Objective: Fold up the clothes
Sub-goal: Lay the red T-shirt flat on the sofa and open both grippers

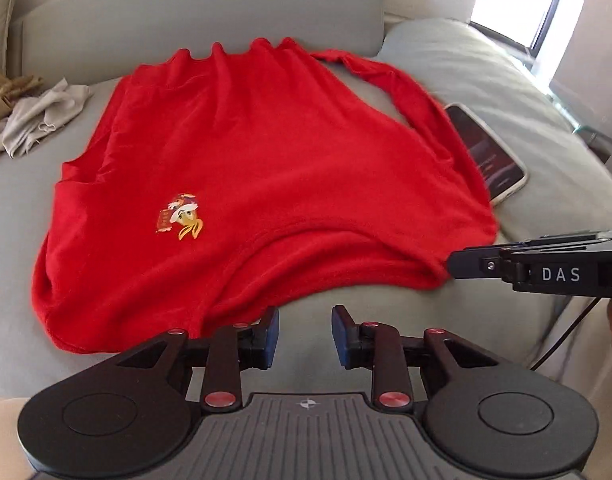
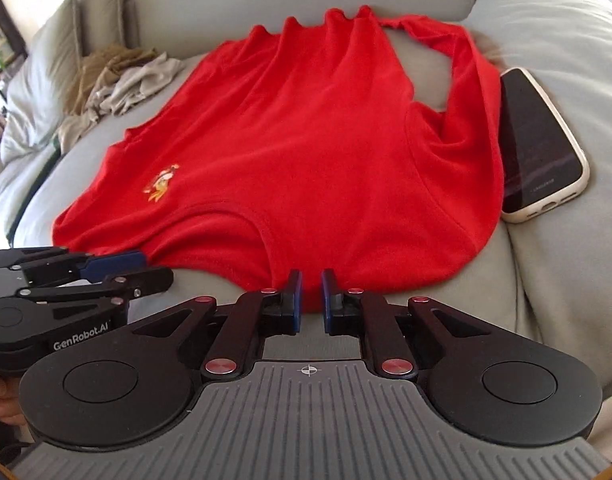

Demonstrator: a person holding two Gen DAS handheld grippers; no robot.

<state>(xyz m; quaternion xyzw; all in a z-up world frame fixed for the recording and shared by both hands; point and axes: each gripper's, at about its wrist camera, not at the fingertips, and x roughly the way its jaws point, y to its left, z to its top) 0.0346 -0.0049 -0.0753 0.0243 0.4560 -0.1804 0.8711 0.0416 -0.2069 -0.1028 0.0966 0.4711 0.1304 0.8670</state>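
Both hand-held grippers (image 1: 305, 336) (image 2: 310, 300) gape beside red shirt (image 1: 246, 168).

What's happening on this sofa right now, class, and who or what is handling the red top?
A person holds a two-finger gripper in each hand over a red shirt spread on a grey sofa cushion. The left gripper is open at the near hem and holds nothing. The right gripper is at the shirt's near edge, jaws narrowly apart, with no cloth visibly pinched. A phone lies beside the shirt, its edge under the sleeve. Crumpled beige cloth sits aside. No fold is made yet.
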